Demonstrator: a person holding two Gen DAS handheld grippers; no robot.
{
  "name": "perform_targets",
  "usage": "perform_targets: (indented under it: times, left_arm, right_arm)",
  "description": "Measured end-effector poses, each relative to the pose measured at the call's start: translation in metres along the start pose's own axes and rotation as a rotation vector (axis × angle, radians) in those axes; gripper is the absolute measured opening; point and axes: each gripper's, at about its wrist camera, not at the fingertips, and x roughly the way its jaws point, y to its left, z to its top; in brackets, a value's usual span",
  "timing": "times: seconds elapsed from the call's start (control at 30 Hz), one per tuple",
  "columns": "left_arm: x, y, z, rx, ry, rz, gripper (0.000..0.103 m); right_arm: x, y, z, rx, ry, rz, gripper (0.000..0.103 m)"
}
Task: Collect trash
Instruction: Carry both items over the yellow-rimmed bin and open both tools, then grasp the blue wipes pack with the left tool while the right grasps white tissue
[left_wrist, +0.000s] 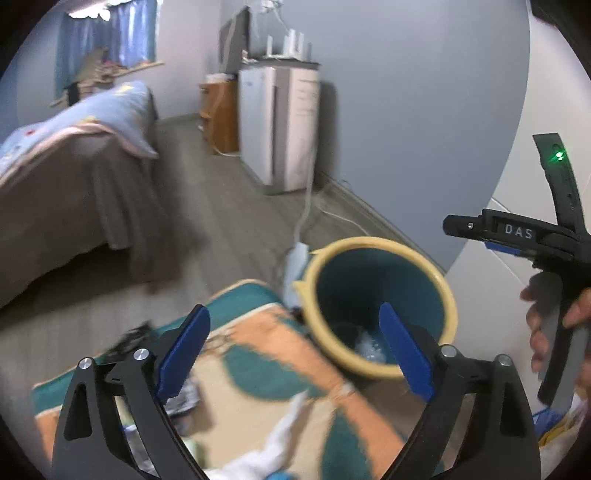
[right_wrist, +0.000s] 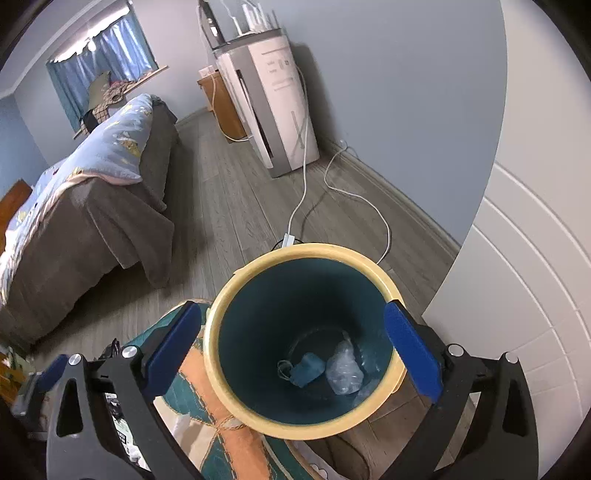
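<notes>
The bed (right_wrist: 85, 206) with its grey cover and blue patterned quilt is taking up the left of the room, and a white appliance (right_wrist: 275, 99) is standing against the far wall with its white cable (right_wrist: 303, 177) trailing over the wooden floor (right_wrist: 236, 206) toward the bin. A teal and orange rug (left_wrist: 258, 350) is lying in front, and the trash bin (right_wrist: 306, 339), teal inside with a cream rim, is standing at the rug's edge near the white door (right_wrist: 535, 295).

The right tool (right_wrist: 291, 354) is hovering directly over the bin's mouth, jaws spread wide and grasping nothing. The left tool (left_wrist: 295, 354) is hanging over the rug just beside the bin, also released and empty.

Inside the bin, a crumpled clear plastic piece (right_wrist: 345, 369) and a small blue item (right_wrist: 306, 371) with a thin loop are lying on the bottom, touching each other. More litter is waiting on the rug: a white crumpled piece (left_wrist: 280, 439) below the left tool and a dark wrapper (left_wrist: 129, 338) near the rug's far edge; the left view is blurring, so details are unclear.

The risks, as I judge them: a light wrapper is likely to slip from a poor pinch, a low tool could be knocking the bin over, and the cable beside the bin could be snagging.
</notes>
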Motion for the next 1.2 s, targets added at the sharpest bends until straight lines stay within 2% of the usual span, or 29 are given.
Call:
perform_targets:
  times: [0.13,0.27,0.5,0.57,0.67,0.77,0.83,1.0,1.1,1.2]
  left_arm:
    - [-0.049,0.037,-0.02,-0.019,-0.013,0.091,0.094]
    - [-0.084,0.072,-0.039,-0.048,-0.013,0.172,0.095]
    - [-0.117,0.136,-0.076,-0.171,0.0,0.297,0.095]
    - [-0.116,0.149,-0.085,-0.212,0.009,0.316,0.095]
    - [-0.104,0.175,-0.102,-0.312,0.066,0.323,0.095]
    - [-0.091,0.19,-0.115,-0.327,0.126,0.358,0.095]
    - [-0.086,0.194,-0.123,-0.322,0.149,0.374,0.095]
    - [-0.065,0.194,-0.141,-0.387,0.228,0.317,0.095]
    - [-0.051,0.184,-0.147,-0.354,0.259,0.325,0.095]
    - [-0.037,0.175,-0.149,-0.34,0.287,0.308,0.095]
  right_arm:
    - [-0.012,0.031,-0.01,-0.056,0.003,0.051,0.097]
    - [-0.024,0.082,-0.035,-0.165,0.015,0.104,0.097]
    - [-0.014,0.162,-0.091,-0.344,0.112,0.146,0.097]
    - [-0.005,0.178,-0.109,-0.403,0.151,0.146,0.097]
    - [0.009,0.19,-0.128,-0.46,0.187,0.131,0.097]
    - [0.024,0.197,-0.136,-0.474,0.22,0.126,0.097]
    - [0.033,0.196,-0.138,-0.456,0.234,0.106,0.097]
    - [0.057,0.182,-0.146,-0.364,0.327,0.061,0.097]
    - [0.066,0.174,-0.149,-0.328,0.354,0.029,0.097]
    - [0.075,0.166,-0.151,-0.28,0.387,0.035,0.097]
